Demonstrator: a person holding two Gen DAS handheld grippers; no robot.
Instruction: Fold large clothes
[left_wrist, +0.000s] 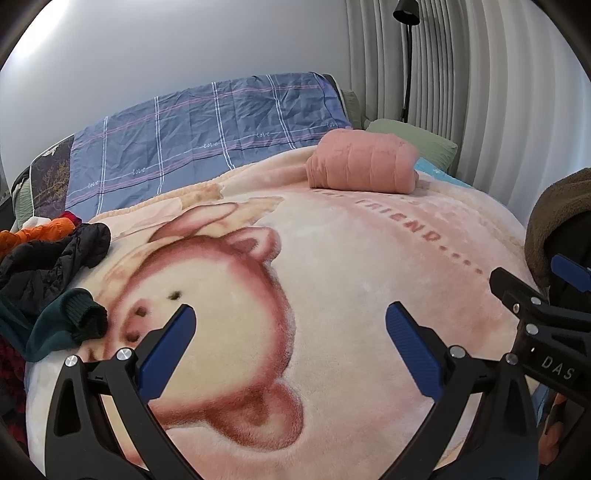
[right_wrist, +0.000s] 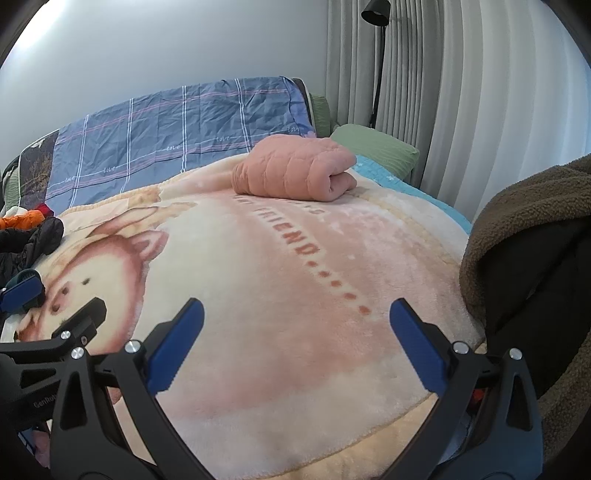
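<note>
Left gripper (left_wrist: 290, 325): jaws spread wide, nothing between the blue pads; it hovers over the pig print on the blanket. In the right wrist view one of its blue pads shows at the left edge.
Right gripper (right_wrist: 296, 317): jaws likewise wide apart and empty, above the pale pink middle of the blanket. It shows at the right edge of the left wrist view, with the letters "DAS" on its body.
Blanket (left_wrist: 332, 277): plush, cream and pink, spread flat over the bed, printed with a cartoon pig and the word "FRIEND" followed by a row of dots.
Folded garment (right_wrist: 295, 171): a pink quilted piece, rolled into a compact bundle, lying on the far end of the blanket, just in front of the green pillow (right_wrist: 376, 146).
Clothes pile (left_wrist: 48, 266): unfolded clothes heaped at the blanket's left edge; a black puffy jacket on top, an orange piece (left_wrist: 40, 230) behind it, and a dark green knit cuff (left_wrist: 79, 314) nearest the left gripper.
Brown fleece (right_wrist: 528, 206): a brown fleecy garment with a black lining, bunched at the right edge of the bed, beside the right gripper.
Blue checked cover (left_wrist: 207, 129): lies along the far side of the bed against the wall, with "love" printed on its lines.
Floor lamp (right_wrist: 376, 37): black, standing in front of the grey curtain.
Containers: the bed is the only surface that bears the clothes.
</note>
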